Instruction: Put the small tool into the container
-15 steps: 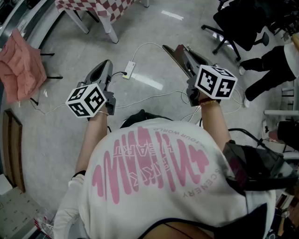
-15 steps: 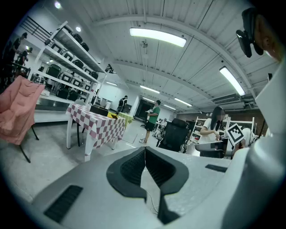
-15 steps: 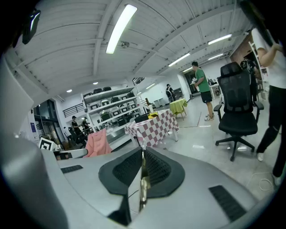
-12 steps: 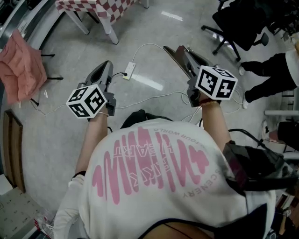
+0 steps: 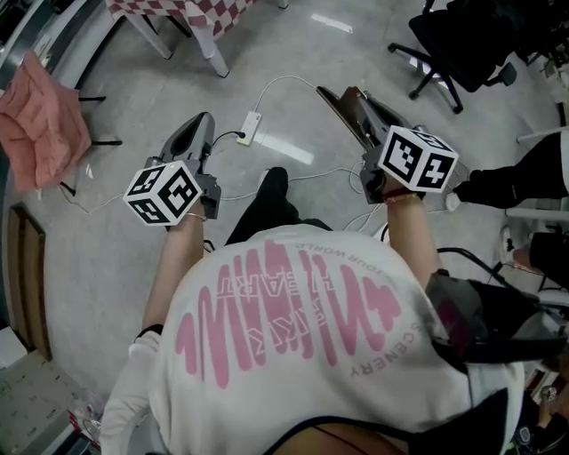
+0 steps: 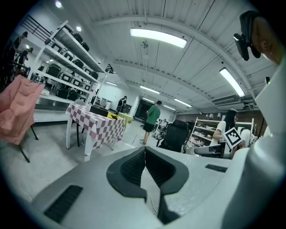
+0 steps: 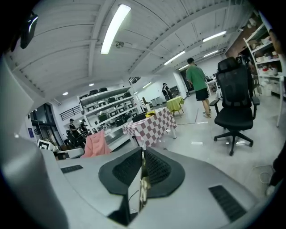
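In the head view I hold both grippers out over the grey floor. My left gripper (image 5: pixel 200 120) is shut, its dark pads meeting at the tip (image 6: pixel 144 150) with nothing between them. My right gripper (image 5: pixel 338 93) is closed on a small tool (image 7: pixel 138 190), a thin, flat, shiny piece that stands on edge between the pads in the right gripper view. No container shows in any view. A checkered table (image 5: pixel 178 11) stands ahead of both grippers; it is also in the left gripper view (image 6: pixel 96 123) and the right gripper view (image 7: pixel 152 121).
A white power strip (image 5: pixel 250 129) with trailing cables lies on the floor between the grippers. A black office chair (image 5: pixel 444 40) stands far right, and a pink cloth (image 5: pixel 40 107) hangs at the left. Another person's legs (image 5: pixel 507 178) reach in from the right.
My own dark-trousered leg has stepped forward between the grippers. The scene has slid slightly in the head view. Both grippers keep their pose and grip.
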